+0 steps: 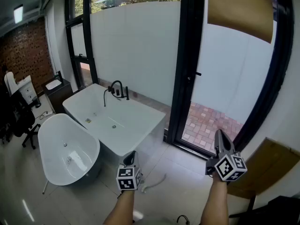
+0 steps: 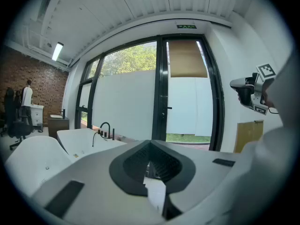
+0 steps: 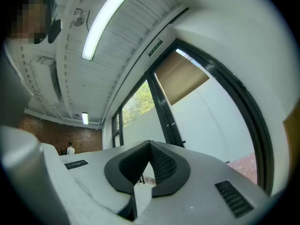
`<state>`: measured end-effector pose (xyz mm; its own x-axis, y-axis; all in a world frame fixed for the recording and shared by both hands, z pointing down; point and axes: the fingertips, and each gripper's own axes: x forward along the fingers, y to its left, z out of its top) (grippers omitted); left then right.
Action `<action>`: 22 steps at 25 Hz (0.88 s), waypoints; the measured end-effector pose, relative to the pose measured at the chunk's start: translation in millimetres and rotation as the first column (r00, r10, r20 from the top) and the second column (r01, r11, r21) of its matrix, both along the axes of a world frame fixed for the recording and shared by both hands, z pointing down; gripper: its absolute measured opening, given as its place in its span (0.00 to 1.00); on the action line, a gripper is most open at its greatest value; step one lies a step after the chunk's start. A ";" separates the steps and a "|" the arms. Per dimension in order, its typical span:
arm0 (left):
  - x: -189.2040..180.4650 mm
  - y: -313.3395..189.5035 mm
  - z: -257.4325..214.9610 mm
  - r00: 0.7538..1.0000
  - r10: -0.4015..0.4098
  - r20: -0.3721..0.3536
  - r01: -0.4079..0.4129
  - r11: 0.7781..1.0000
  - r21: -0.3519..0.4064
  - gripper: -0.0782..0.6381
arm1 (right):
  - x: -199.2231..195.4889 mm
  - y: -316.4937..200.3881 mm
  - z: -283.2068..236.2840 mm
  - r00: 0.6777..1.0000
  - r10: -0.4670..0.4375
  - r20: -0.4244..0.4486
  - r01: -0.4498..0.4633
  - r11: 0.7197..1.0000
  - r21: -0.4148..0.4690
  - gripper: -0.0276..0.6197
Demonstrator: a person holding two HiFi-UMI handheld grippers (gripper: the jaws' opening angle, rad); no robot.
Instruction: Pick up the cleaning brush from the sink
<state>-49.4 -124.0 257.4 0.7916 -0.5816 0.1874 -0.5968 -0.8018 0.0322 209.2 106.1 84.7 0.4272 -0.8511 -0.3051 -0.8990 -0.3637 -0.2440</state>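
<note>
— So, where's the cleaning brush?

— I can't spot it. The sink [image 1: 53, 84] sits far off, beyond the bathtubs [image 1: 136, 121]. I hold the left hand-held gripper [image 1: 131, 154] and the right hand-held gripper [image 1: 220, 134] raised, jaws pressed together and empty. I judge there's nothing to grasp from this far away.

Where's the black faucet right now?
In the head view, the black faucet stands left of centre at the far end of the rectangular tub, beyond the oval tub and left of the black door frame.
</note>
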 end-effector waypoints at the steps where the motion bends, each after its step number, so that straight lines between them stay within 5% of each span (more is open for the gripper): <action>1: 1.2 0.6 -2.7 1.000 -0.007 -0.003 0.007 1.000 0.007 0.12 | 0.0 -5.8 2.7 1.000 -0.015 -0.008 0.015 1.000 -0.014 0.04; 16: -7.5 6.1 3.9 0.985 -0.175 0.003 0.174 0.981 0.089 0.12 | 3.1 -91.3 93.9 0.969 -0.246 -0.011 0.241 0.956 -0.169 0.04; 22: -22.8 -23.4 12.8 0.992 -0.116 -0.053 0.120 0.991 0.063 0.13 | -36.6 -127.7 110.8 0.965 -0.262 -0.029 0.246 0.936 -0.254 0.04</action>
<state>-72.2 -147.3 270.2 0.7240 -0.6813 0.1083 -0.6863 -0.7272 0.0136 172.6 -21.7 195.5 0.1742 -0.9804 -0.0915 -0.9796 -0.1631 -0.1177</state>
